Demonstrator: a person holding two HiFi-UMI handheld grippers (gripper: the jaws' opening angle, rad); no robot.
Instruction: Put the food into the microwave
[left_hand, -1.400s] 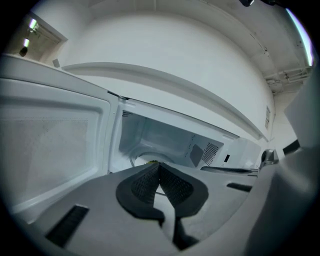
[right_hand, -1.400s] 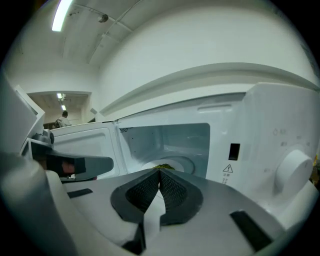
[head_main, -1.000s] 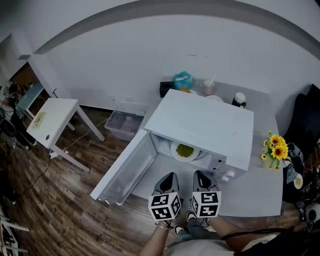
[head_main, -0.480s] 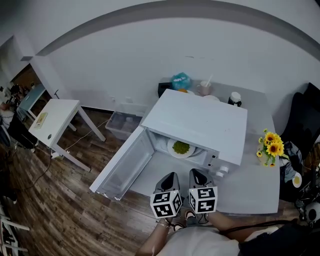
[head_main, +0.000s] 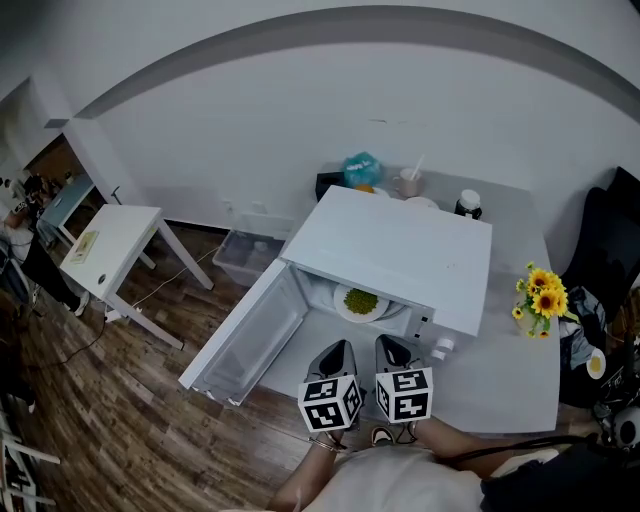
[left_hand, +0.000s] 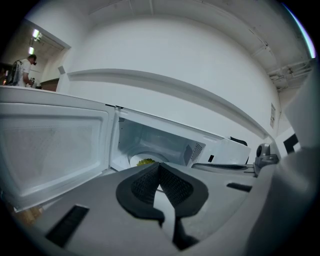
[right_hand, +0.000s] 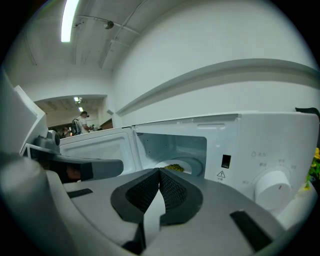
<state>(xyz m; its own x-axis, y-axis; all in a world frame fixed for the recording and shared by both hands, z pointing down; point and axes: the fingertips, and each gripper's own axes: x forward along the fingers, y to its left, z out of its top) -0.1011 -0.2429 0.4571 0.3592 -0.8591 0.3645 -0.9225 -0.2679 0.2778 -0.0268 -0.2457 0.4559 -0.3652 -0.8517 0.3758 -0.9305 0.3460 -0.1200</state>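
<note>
You have two grippers in view and one of each task thing: one microwave (head_main: 400, 250), one door (head_main: 250, 335), one plate (head_main: 385, 311) and one heap of green food (head_main: 360, 299) on it. Around them you can count one bunch of sunflowers (head_main: 540, 292), one white side table (head_main: 105, 245) and one clear bin (head_main: 245, 255) on the floor.

In the head view the microwave's long axis runs from about 10 o'clock to 4 o'clock on the grey table (head_main: 510, 370). Its opening faces you, toward about 7 o'clock. The door hangs wide open from the left edge and reaches out toward 8 o'clock, past the table's edge. The plate is round, so it shows no long axis. It lies flat, face up, inside the cavity, with the food heaped at its middle.

Your left gripper (head_main: 338, 350) and right gripper (head_main: 392, 348) sit side by side in front of the opening, both pointing toward 12 o'clock. The food lies beyond the tips and apart from them, at about 1 o'clock from the left one and 11 o'clock from the right one.

In the left gripper view the left gripper (left_hand: 159, 166) has its jaws together, tips touching, with nothing between them. The right gripper (right_hand: 160, 171) shows the same in its own view.

The sunflowers stand at 3 o'clock of the microwave, and the side table is well apart at 9 o'clock.
</note>
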